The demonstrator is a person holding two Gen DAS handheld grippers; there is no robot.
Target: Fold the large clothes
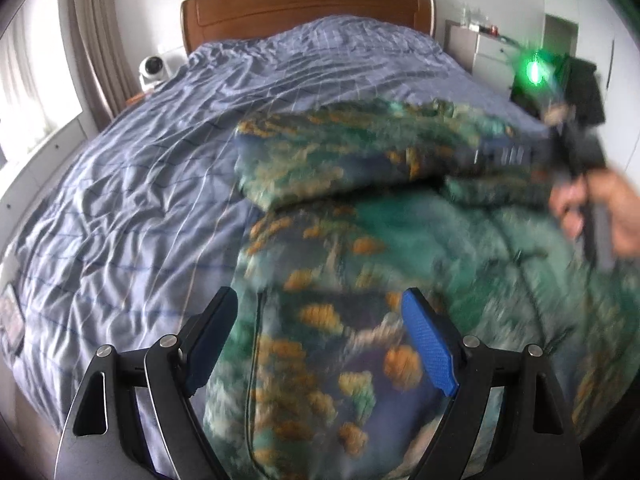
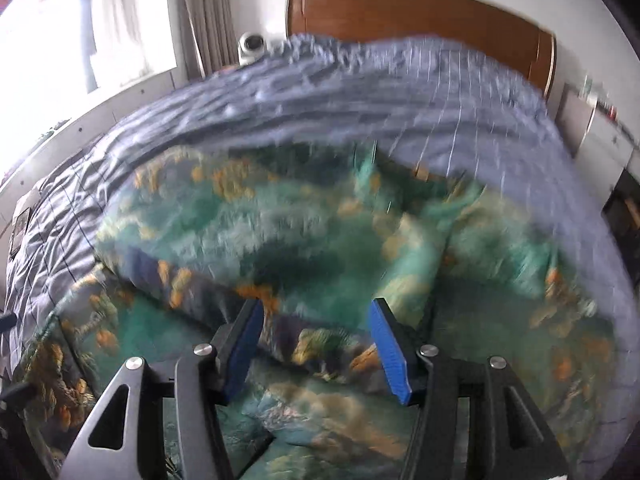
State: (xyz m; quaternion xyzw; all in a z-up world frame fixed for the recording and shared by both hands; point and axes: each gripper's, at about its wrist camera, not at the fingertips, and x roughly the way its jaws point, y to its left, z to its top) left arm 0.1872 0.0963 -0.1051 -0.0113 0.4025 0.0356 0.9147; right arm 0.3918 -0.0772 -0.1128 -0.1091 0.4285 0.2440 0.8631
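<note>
- The garment (image 1: 340,240), a large piece printed in teal, green, orange and dark blue, lies on the bed (image 1: 132,184), on the side nearer the foot edge and toward the bed's right edge as the left wrist view shows it.
- One part of it is folded over the rest, making a raised fold (image 1: 332,160) across the middle; the same fold runs across the right wrist view (image 2: 280,248).
- The bed is covered by a wrinkled blue-grey checked sheet, with a brown wooden headboard (image 1: 308,4) at the far edge.
- The left gripper (image 1: 320,332) hangs over the near part of the garment, its blue-padded fingers (image 1: 430,344) spread wide with nothing between them.
- The right gripper (image 2: 316,336) also stands wide open above the cloth, its fingers (image 2: 390,354) gripping nothing.
- In the left wrist view a hand (image 1: 600,212) holds a dark, blurred handle near the bed's right edge, with a green light (image 1: 534,68) above it.
- A white round device (image 1: 154,68) sits beside the headboard, near a curtain (image 1: 96,40).
- Both views are motion-blurred, so fine details of the garment cannot be told.
</note>
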